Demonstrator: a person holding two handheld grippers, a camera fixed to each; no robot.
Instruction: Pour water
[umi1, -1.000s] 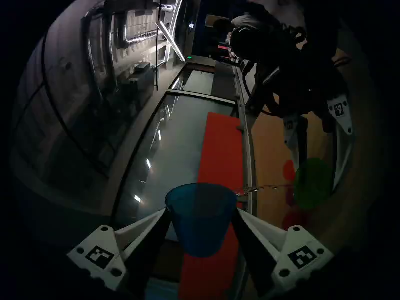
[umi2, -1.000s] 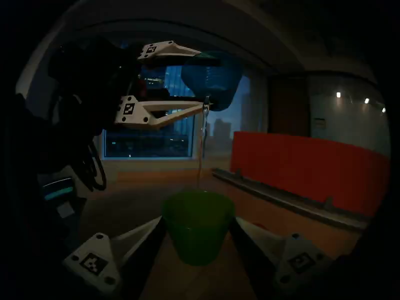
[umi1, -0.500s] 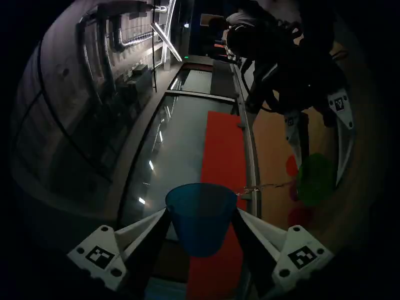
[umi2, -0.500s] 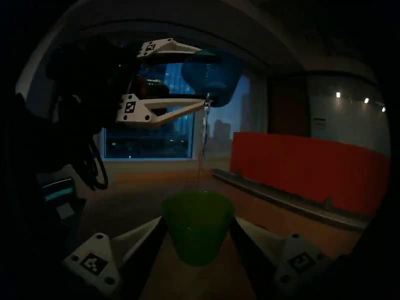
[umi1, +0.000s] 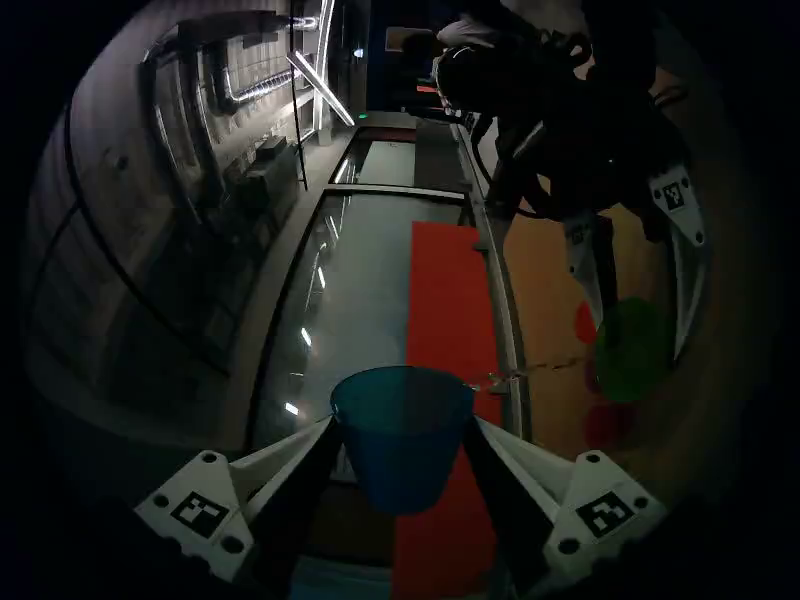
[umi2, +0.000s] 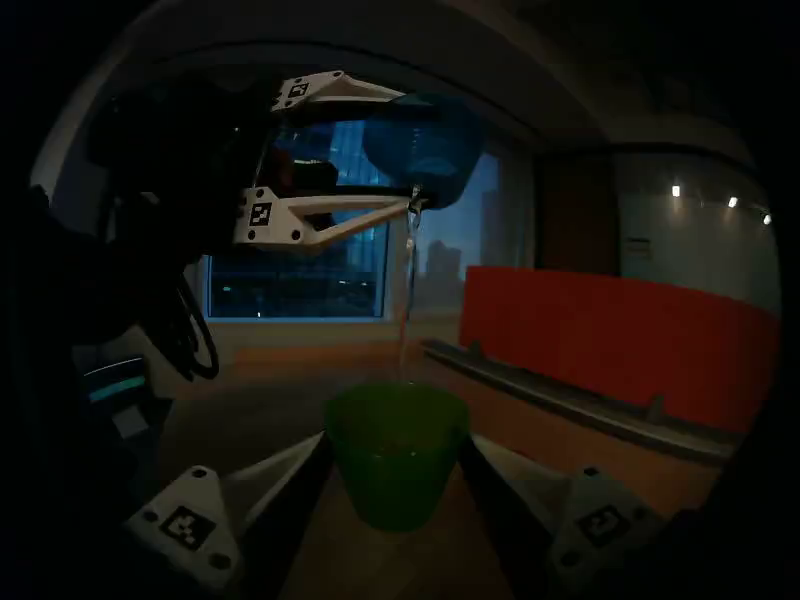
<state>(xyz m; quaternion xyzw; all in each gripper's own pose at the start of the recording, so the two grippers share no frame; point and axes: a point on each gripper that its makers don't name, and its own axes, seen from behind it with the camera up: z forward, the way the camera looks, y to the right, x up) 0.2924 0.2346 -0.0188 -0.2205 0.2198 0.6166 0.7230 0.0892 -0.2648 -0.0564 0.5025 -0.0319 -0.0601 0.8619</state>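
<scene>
- Right gripper view, in a dim room: the right claw (umi2: 397, 445) is closed around a green cup (umi2: 397, 475), both fingers pressing its sides; the cup is held upright just above a wooden tabletop (umi2: 400, 568)
- Above it, the left claw (umi2: 410, 150) clamps a blue cup (umi2: 435, 140) tipped onto its side; a thin stream of water (umi2: 408, 290) drops from the cup's lower edge into the green cup's open mouth
- Against a second ago, the blue cup sits a touch higher and looks tipped slightly further; the stream looks straighter and steadier; the green cup has hardly moved
- Left gripper view: the blue cup (umi1: 403, 445) sits between that claw's own fingers; the room appears turned sideways; a red panel (umi1: 445, 290) has slid a little across the picture, which fits the added tilt; farther off, the green cup (umi1: 632, 350) catches the stream (umi1: 540, 365)
- Judged from this, pouring is well under way, and the extra tilt suggests the blue cup is running low; the light is too poor to tell how full either cup is
</scene>
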